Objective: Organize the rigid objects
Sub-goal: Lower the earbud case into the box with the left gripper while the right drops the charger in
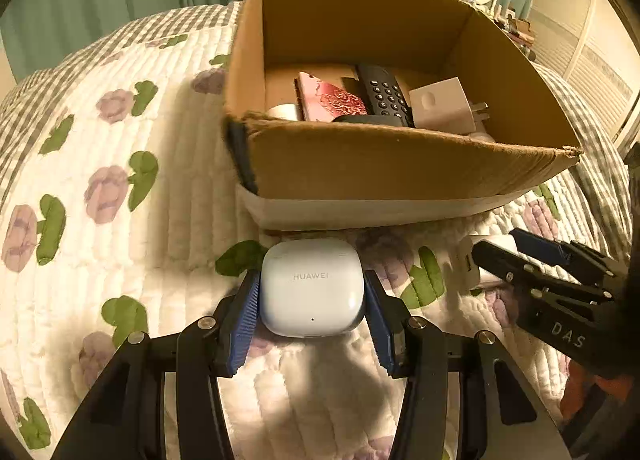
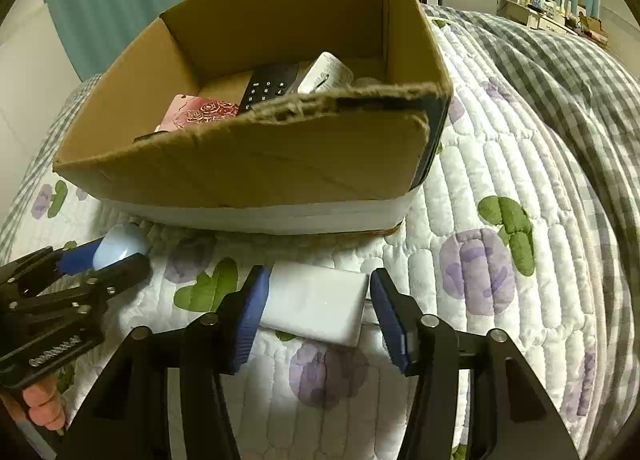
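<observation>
Here your left gripper has its ribbed blue pads pressed against both sides of a glossy, rounded white earbud case marked HUAWEI, which lies on the quilted bed cover just in front of the cardboard box. Your right gripper brackets a smooth white rectangular charger block. Its left pad touches the block, while a narrow gap shows at the right pad, so the grip is not fully closed on it. The block also lies on the bed cover, near the box's front wall.

The box is plain brown corrugated card with a ragged, torn front rim and a white band along its base. Inside it, your left view shows a pink case with a rose pattern, a dark keypad remote, and a white plug adapter with its metal prongs showing. Your right view shows the same three from the other corner, the adapter's prongs hidden there.

The bed cover is white, stitched in puffy ribs, printed with purple flowers and green leaves. Only the right view shows the grey checked blanket bunched beyond the box.
</observation>
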`<state>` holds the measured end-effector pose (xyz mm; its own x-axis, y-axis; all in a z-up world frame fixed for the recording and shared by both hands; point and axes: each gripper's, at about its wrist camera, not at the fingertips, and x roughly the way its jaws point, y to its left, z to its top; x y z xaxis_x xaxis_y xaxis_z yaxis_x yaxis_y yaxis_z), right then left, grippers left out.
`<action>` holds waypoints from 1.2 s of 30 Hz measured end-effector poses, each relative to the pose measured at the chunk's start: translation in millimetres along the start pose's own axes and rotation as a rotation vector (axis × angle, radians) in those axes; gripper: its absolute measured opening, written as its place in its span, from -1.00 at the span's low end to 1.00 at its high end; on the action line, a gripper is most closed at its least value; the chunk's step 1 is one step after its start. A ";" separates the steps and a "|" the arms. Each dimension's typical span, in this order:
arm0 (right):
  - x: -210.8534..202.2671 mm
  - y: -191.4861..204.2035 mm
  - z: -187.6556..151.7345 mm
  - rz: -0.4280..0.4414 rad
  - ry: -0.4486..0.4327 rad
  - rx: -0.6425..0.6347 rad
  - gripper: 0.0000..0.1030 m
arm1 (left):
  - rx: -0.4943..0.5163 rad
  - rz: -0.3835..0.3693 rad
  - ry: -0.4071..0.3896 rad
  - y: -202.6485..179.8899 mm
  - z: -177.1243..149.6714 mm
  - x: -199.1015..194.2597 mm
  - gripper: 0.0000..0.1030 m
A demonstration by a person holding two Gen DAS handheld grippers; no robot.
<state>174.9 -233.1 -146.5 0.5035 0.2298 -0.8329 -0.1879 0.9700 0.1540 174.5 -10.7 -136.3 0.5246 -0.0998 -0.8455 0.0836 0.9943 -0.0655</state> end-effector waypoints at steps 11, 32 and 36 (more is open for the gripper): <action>27.0 31.5 -7.9 -0.084 0.024 -0.067 0.26 | 0.004 -0.013 -0.010 5.2 1.2 -3.1 -0.02; -143.5 55.3 59.7 -0.053 -0.253 -0.120 0.25 | 0.056 -0.062 -0.208 -27.8 56.2 -133.3 -0.02; -154.1 54.9 95.3 -0.055 -0.299 -0.142 0.25 | 0.049 -0.051 -0.240 -31.5 92.2 -127.3 -0.01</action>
<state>167.4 -207.7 40.9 0.7372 0.2103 -0.6421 -0.2584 0.9658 0.0197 183.2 -32.7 22.3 0.7042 -0.1610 -0.6915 0.1531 0.9855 -0.0735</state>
